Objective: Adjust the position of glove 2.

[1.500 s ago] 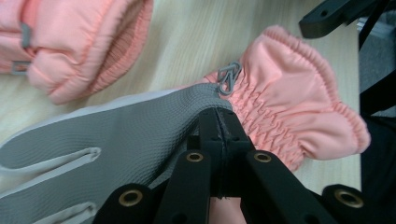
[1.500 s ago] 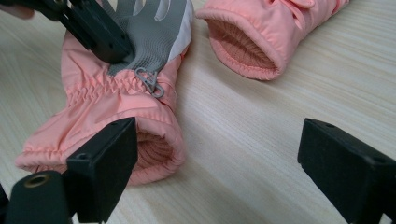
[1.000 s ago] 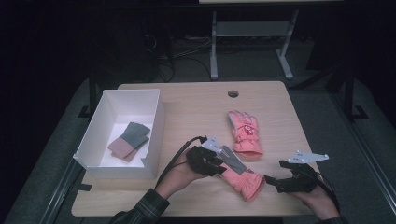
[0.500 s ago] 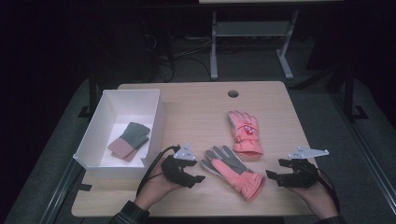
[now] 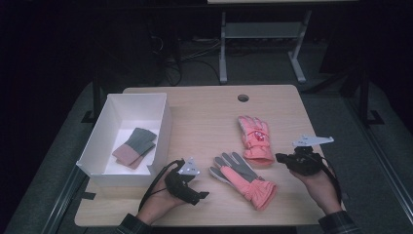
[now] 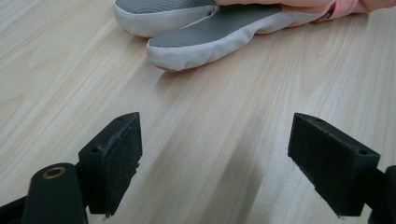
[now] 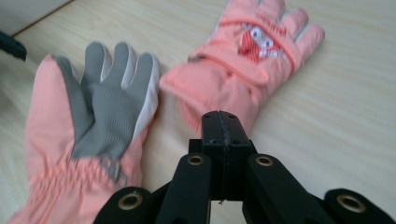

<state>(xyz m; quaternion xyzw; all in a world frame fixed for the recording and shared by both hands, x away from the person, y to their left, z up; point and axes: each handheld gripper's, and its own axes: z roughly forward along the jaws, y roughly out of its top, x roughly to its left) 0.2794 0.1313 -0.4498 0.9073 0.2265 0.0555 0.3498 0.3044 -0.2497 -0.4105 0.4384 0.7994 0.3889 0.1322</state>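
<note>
Two pink gloves lie on the wooden table. One glove lies palm up, grey and white, near the front edge. The other glove lies back up, with a cartoon print. My left gripper rests left of the palm-up glove. In the left gripper view its jaws stand wide apart, having just been opening, with bare wood between them and the glove's fingertips ahead. My right gripper sits beside the printed glove's cuff. Its jaws have just been closing and meet with nothing between them. Ahead of them lie the printed glove and the palm-up glove.
A white open box stands at the table's left, holding a folded grey and pink item. A round cable hole is at the back of the table. Dark floor and a metal frame lie beyond.
My left gripper let go of the palm-up glove, opened and drew back to the left. My right gripper closed and moved away from the front edge toward the printed glove's cuff.
</note>
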